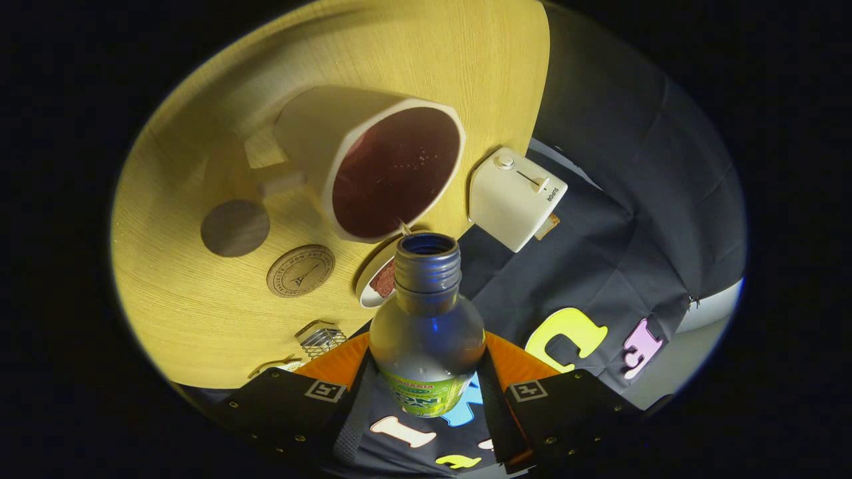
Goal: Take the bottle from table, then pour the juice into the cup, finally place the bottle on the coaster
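On the pale wood-grain table (200, 319) lie a round engraved coaster (300, 270), then a smooth cream cup (373, 166) of dark juice. The gripper (426, 392) pinches a clear plastic bottle (426, 319), tipped with its open threaded neck at the cup's rim. Pouring looks nearly done; next, probably, righting it onto the coaster.

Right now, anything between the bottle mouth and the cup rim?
Gripper view: nothing solid. The bottle, clamped in the tongs, has its mouth just short of the cup rim, a thin trickle of juice bridging the gap.
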